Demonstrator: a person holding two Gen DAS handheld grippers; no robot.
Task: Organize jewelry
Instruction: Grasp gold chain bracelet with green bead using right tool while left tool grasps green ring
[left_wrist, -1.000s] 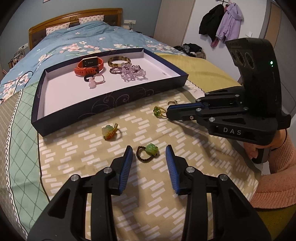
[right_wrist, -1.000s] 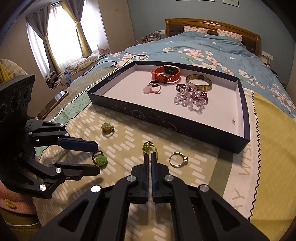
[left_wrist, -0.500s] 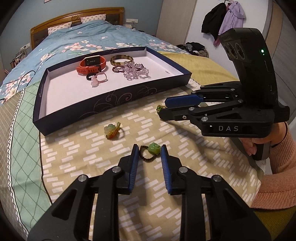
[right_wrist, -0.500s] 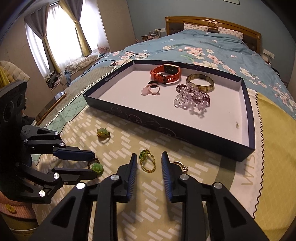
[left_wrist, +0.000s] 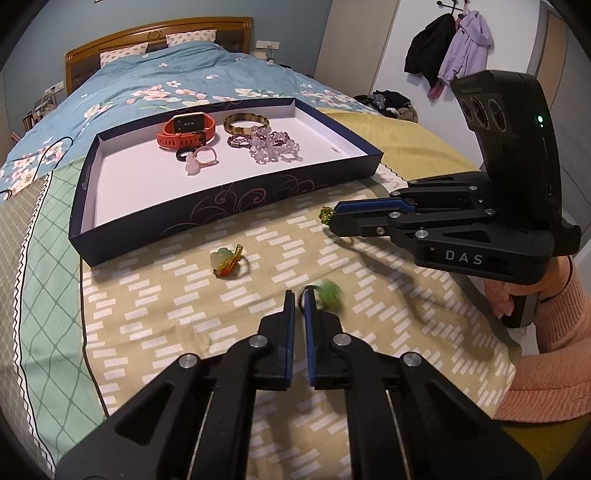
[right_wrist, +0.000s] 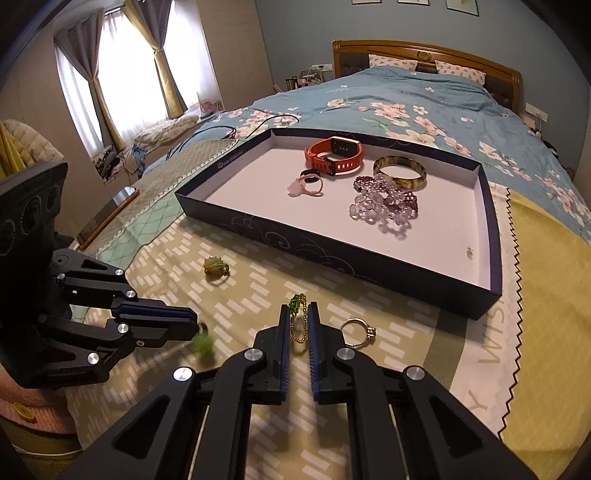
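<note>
My left gripper (left_wrist: 299, 295) is low over the patterned bedspread. Its jaws are closing to a thin slit, and the dark band of a green-stone ring (left_wrist: 328, 293) is pinched at the tips; the stone is blurred. My right gripper (right_wrist: 298, 310) has its jaws closing on a gold-chain ring with green beads (right_wrist: 295, 302), which stands upright and squeezed between the pads. A jade-and-orange ring (left_wrist: 223, 260) and a silver ring (right_wrist: 356, 332) lie loose on the spread. The navy tray (left_wrist: 221, 212) sits beyond them.
The tray holds an orange watch (left_wrist: 186, 131), a brown bangle (left_wrist: 245, 123), crystal bead bracelets (left_wrist: 271, 146) and a pink ring (left_wrist: 199, 160). A floral duvet (left_wrist: 166, 85) lies behind it. A hand in a pink sleeve (left_wrist: 546, 354) holds the right gripper at the bed's edge.
The left jaws narrowed from wide apart to nearly together on the green-stone ring, which shifted. The right jaws, shut a second ago, opened around the beaded ring and closed on it.
</note>
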